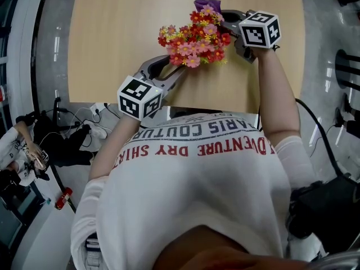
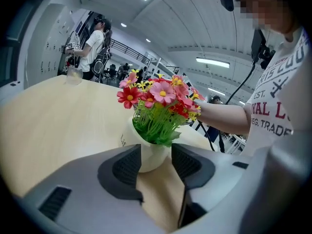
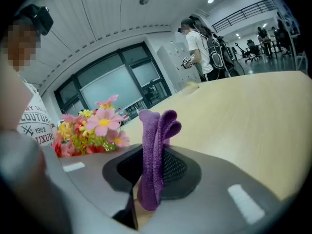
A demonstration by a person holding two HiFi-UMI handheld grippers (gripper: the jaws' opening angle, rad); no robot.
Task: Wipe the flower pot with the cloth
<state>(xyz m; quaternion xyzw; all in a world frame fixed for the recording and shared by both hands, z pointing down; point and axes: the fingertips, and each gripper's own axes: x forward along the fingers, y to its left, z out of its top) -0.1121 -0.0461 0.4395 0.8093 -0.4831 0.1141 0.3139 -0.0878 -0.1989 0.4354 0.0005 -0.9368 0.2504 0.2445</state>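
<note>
Left tongs [image 2: 156, 149] clamped on the white flower pot [image 2: 146, 159], pads on both sides of its lower body. Pot stands upright on the table [image 1: 112, 38]. Right tongs [image 3: 158, 157] clenched on a folded purple cloth [image 3: 155, 145]: fold sticks up past the pads, lower end hangs below them. Head view: both tongs meet at the bouquet, left one from the near left, right one from the far right. Artificial flowers [image 1: 194, 38], red, pink and yellow on green stems, hide the pot from above. Cloth tip shows just beyond the flowers on the far side; can't tell if it touches the pot. Left marker cube [image 1: 139, 97] sits at the table's near edge, right marker cube [image 1: 260, 30] just right of the flowers. Another person [image 2: 92, 40] stands well beyond the table in the left gripper view.
</note>
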